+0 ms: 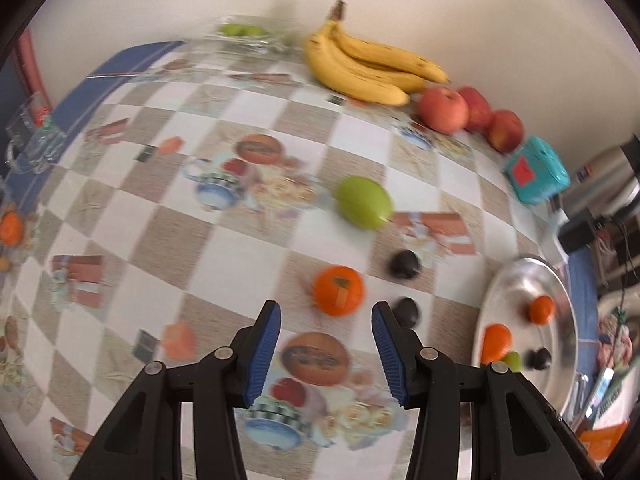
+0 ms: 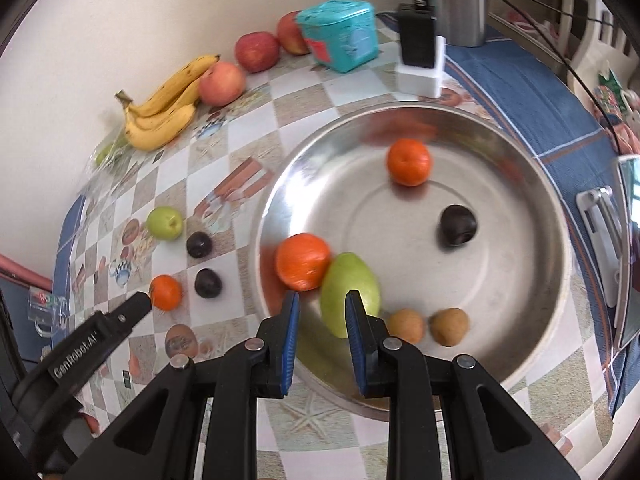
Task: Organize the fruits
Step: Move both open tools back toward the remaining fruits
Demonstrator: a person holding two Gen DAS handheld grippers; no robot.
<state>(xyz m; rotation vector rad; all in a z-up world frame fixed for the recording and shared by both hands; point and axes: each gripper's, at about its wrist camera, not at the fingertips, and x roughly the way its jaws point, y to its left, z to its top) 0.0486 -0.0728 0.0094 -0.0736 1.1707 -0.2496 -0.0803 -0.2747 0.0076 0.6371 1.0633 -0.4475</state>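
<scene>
Hovering over orange: left gripper

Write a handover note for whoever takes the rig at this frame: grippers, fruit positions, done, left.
Left gripper: jaws open, empty, aimed at the orange tangerine on the table.
Right gripper: jaws open, empty, over the round steel basin.
Done: in the basin are two oranges, a green pear, a dark plum and two brown fruits.
Left: on the table, the tangerine, a green apple and two dark plums.
</scene>
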